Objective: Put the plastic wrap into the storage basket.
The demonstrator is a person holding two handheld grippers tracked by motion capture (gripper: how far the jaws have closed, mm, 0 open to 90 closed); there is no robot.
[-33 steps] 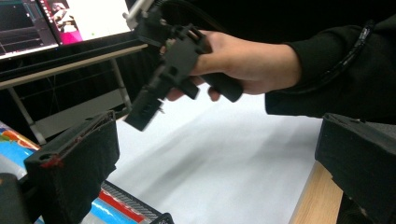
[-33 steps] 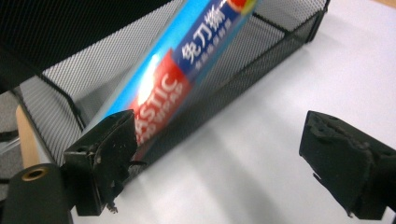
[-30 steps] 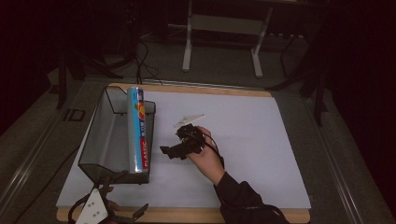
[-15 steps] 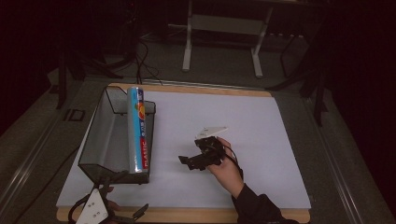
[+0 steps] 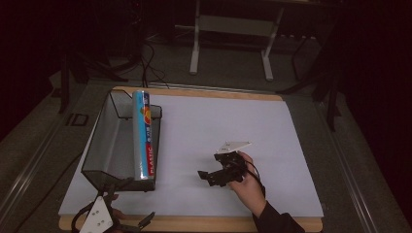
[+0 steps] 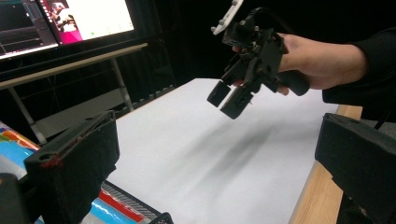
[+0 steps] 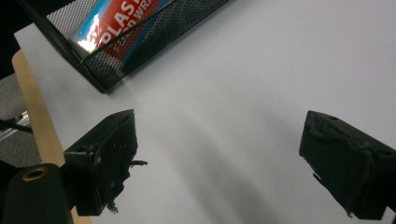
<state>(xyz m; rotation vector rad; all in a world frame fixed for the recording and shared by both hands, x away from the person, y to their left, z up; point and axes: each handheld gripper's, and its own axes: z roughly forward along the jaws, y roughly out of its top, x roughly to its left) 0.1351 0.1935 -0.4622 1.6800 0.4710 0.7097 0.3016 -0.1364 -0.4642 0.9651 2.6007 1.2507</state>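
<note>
The long blue-and-red box of plastic wrap (image 5: pixel 145 138) lies in the black wire-mesh basket (image 5: pixel 104 141), its long axis running away from the person. The right gripper (image 5: pixel 208 175), jaws spread and empty, hovers over the white tabletop (image 5: pixel 233 121), well apart to the box's right; the left gripper (image 5: pixel 104 221), also spread, is nearer.

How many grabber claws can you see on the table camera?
2. The right gripper hangs open over the white table, and the left gripper sits at the near edge, below the mesh basket, partly cut off.

Dim room. A white metal-legged bench (image 5: pixel 233 29) is seen beyond the white-topped wooden table (image 5: pixel 272 126), w/ lit monitors (image 6: pixel 60 21) above it.
</note>
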